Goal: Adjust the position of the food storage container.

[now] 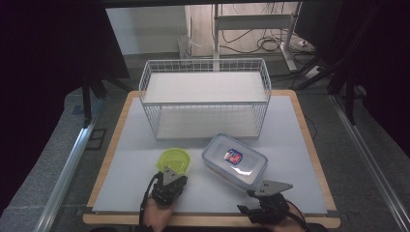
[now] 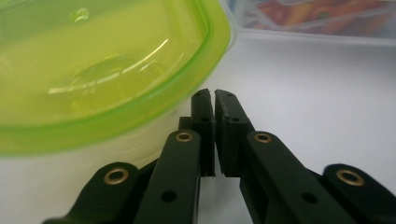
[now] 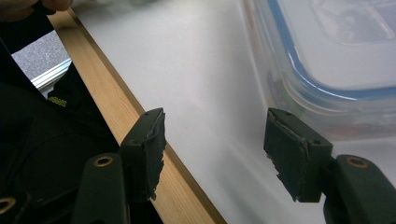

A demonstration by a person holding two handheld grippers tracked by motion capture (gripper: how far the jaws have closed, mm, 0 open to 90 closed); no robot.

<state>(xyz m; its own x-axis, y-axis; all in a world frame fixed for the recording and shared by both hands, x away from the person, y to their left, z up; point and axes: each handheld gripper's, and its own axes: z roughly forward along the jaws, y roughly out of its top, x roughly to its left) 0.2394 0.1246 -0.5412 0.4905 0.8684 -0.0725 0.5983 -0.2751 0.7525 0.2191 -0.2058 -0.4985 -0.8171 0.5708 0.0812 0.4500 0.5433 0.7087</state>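
A round container with a translucent green lid (image 1: pixel 175 160) sits on the white mat at front centre. My left gripper (image 1: pixel 169 172) is just in front of it, and in the left gripper view the green-lidded container (image 2: pixel 102 70) looms beside the gripper (image 2: pixel 214 94), whose jaws are shut with nothing between them. A clear rectangular box with a blue-sealed lid (image 1: pixel 234 160) lies to the right. My right gripper (image 1: pixel 256 193) rests near the front edge, close to that box (image 3: pixel 336 60). In its own view the right gripper (image 3: pixel 217 126) stands open and holds nothing.
A white wire basket shelf (image 1: pixel 205 99) with two levels stands at the back of the mat. The wooden table edge (image 3: pixel 116 98) runs just beside my right gripper. Open mat (image 1: pixel 135 145) lies left of the green container.
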